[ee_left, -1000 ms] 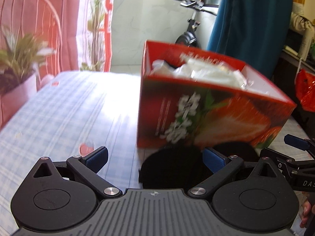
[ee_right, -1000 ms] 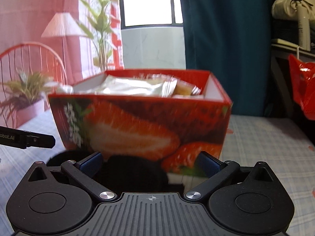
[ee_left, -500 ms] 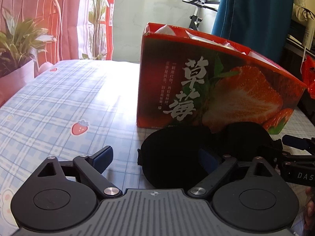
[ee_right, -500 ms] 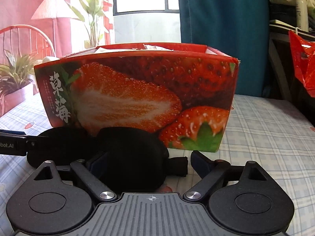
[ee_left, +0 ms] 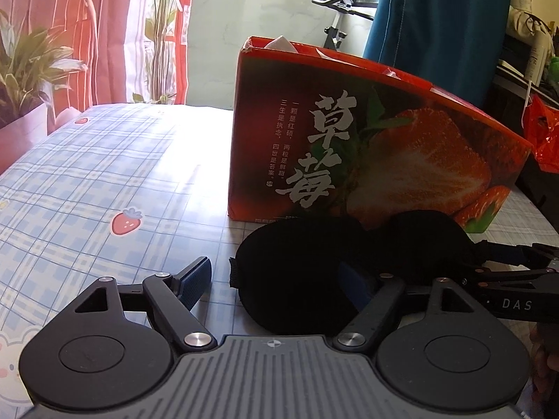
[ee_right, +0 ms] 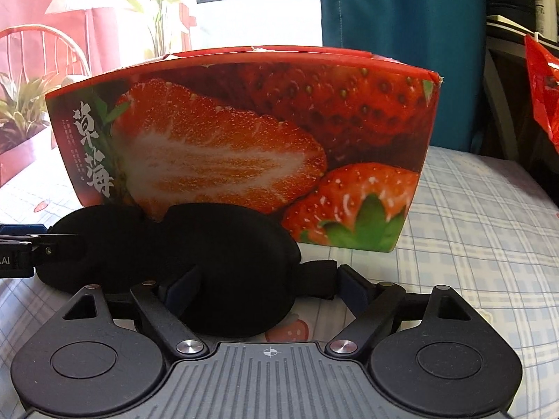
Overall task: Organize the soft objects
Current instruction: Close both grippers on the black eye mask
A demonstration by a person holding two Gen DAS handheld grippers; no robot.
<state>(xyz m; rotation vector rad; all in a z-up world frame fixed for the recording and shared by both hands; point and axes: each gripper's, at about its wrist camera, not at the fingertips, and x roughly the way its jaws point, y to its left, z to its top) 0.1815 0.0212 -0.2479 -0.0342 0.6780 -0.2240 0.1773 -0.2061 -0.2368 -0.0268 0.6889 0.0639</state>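
Observation:
A black padded sleep mask (ee_left: 297,265) (ee_right: 227,237) lies flat on the checked tablecloth (ee_left: 104,174), right in front of a red strawberry-print box (ee_left: 349,139) (ee_right: 244,139). My left gripper (ee_left: 276,276) straddles the mask's left cup and its jaws are closing. Its left finger (ee_left: 195,279) still stands clear of the strap end. My right gripper (ee_right: 267,279) straddles the right cup and strap tab, jaws also closing and not visibly pressing. Each gripper shows at the edge of the other's view: the right gripper (ee_left: 506,269), the left gripper (ee_right: 21,248). A white packet corner (ee_left: 279,42) peeks over the box rim.
A potted plant (ee_left: 28,70) stands beyond the table's left edge. A red plastic bag (ee_left: 545,139) hangs at the right, and a blue curtain (ee_left: 436,17) hangs behind the box. Bare tablecloth spreads left of the box.
Both grippers have sunk toward the table, so the box's inside has dropped out of sight. Both pairs of jaws have narrowed around the mask's two ends.

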